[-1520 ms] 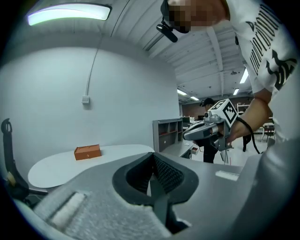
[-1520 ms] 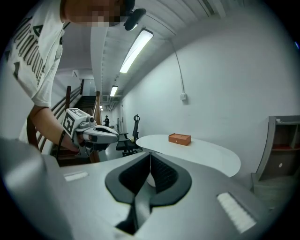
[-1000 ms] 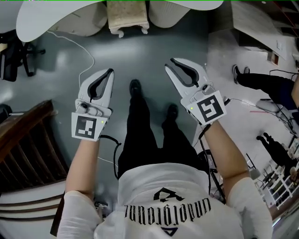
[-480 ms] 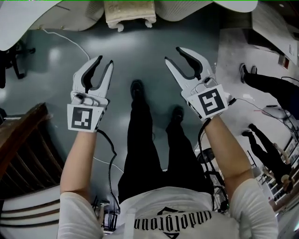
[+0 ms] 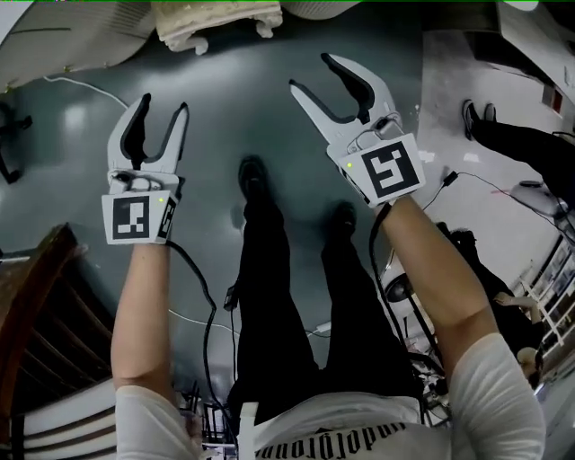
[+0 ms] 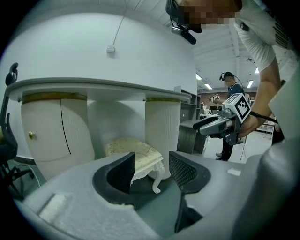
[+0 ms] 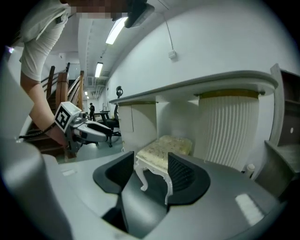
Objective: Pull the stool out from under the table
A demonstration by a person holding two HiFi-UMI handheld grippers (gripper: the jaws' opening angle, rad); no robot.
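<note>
The stool has a cream padded seat and white carved legs; it stands under the white table at the top of the head view. My left gripper and right gripper point at it from short of it, over the grey floor. Both have just been opening their jaws and hold nothing. In the left gripper view the stool shows beyond my open jaws, between the table's two pedestals. The right gripper view shows the stool ahead of the open jaws, apart from them.
My own legs stand between the two arms. A dark wooden stair rail rises at the lower left. Cables trail on the floor. Another person's legs show at the right, and an office chair at the left.
Both grippers have moved up the picture toward the stool and sunk lower. Their jaws have spread from nearly shut to open. The stool has not moved.
</note>
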